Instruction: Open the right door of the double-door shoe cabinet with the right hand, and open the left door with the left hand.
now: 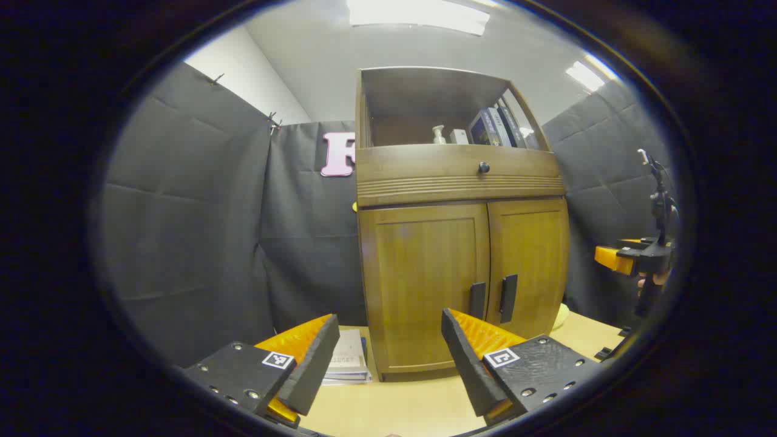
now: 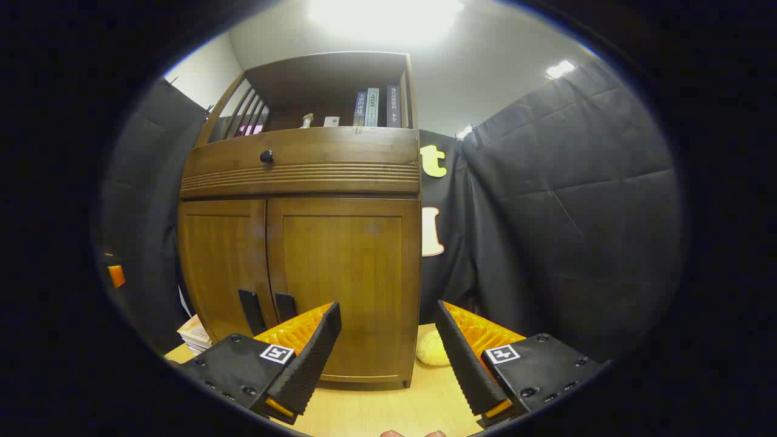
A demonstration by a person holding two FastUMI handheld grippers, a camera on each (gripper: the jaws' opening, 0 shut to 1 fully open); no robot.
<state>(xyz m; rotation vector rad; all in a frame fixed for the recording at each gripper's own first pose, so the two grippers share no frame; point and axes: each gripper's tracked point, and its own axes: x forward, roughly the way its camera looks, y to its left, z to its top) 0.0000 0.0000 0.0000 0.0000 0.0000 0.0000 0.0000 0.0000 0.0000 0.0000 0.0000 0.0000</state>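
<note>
A wooden double-door shoe cabinet point(image 1: 461, 243) point(image 2: 303, 243) stands on the table with both doors closed. Its left door point(image 1: 425, 279) point(image 2: 221, 261) and right door point(image 1: 528, 261) point(image 2: 346, 279) each carry a dark vertical handle by the centre seam: left handle point(image 1: 477, 300) point(image 2: 252, 312), right handle point(image 1: 508, 298) point(image 2: 285, 306). My left gripper point(image 1: 388, 358) is open, a short way in front of the left door. My right gripper point(image 2: 385, 355) is open before the right door's outer part. In the left gripper view, the right gripper point(image 1: 631, 258) appears at the far right.
A drawer with a round knob point(image 1: 484, 167) sits above the doors, with an open shelf holding books point(image 1: 495, 127) and a bottle. A stack of books point(image 1: 349, 364) lies left of the cabinet. A pale round object point(image 2: 432, 351) lies right of it. Black cloth walls surround the light table point(image 1: 394, 406).
</note>
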